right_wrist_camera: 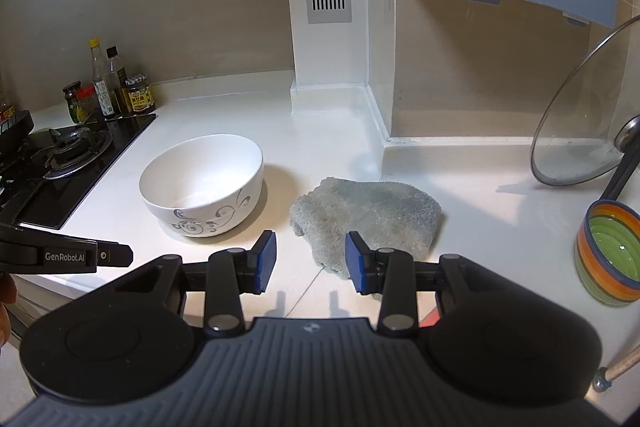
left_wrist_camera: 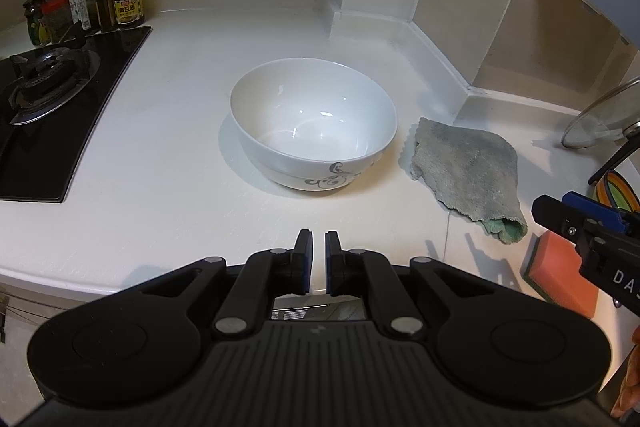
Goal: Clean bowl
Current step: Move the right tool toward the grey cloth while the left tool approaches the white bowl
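Observation:
A white bowl [left_wrist_camera: 314, 121] with a grey swirl pattern stands upright on the white counter [left_wrist_camera: 172, 131]; it also shows in the right wrist view [right_wrist_camera: 202, 183]. A grey-green cloth [left_wrist_camera: 468, 171] lies flat to its right, apart from it, and also shows in the right wrist view [right_wrist_camera: 368, 215]. My left gripper [left_wrist_camera: 317, 241] is shut and empty, hovering in front of the bowl. My right gripper [right_wrist_camera: 311, 247] is open and empty, just in front of the cloth's near edge.
A black gas stove [left_wrist_camera: 48, 95] sits at the left with sauce bottles and jars [left_wrist_camera: 104, 7] behind it. A glass pot lid [right_wrist_camera: 580, 131] leans at the right by a striped bowl [right_wrist_camera: 608, 255]. An orange sponge [left_wrist_camera: 556, 267] lies near the counter's right front.

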The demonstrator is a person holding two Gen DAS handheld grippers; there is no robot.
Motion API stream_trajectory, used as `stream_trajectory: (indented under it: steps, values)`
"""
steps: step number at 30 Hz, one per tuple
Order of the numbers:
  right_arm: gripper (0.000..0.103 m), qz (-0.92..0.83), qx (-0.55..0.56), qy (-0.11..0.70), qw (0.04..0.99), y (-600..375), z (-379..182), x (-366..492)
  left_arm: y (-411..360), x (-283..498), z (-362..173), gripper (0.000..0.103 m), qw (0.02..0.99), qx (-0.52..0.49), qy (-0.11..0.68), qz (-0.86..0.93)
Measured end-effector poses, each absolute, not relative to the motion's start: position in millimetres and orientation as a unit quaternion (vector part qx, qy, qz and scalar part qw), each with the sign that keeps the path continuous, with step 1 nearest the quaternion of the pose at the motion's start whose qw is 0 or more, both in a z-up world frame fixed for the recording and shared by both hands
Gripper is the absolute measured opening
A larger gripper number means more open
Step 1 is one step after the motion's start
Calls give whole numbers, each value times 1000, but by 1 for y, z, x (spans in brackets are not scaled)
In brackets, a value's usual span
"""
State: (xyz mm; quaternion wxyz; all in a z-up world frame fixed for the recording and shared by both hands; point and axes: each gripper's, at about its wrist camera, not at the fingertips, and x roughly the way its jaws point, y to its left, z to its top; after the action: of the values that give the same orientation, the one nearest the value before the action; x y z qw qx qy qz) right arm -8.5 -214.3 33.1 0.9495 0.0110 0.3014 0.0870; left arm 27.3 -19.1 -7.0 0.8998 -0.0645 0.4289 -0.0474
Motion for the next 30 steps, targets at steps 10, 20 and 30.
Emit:
stream_trajectory:
  steps: [10,20,30]
  values:
    - [33,85,10,312,946,-215,29,3,-16,35,-11,4,897,-69,434,-46]
    - [33,63,-3,333,941,-219,17,24,-8,48,-15,4,895,-75,438,-42]
    - [33,36,-14,346,938,-224,11,49,26,82,-14,4,890,-102,443,-44]
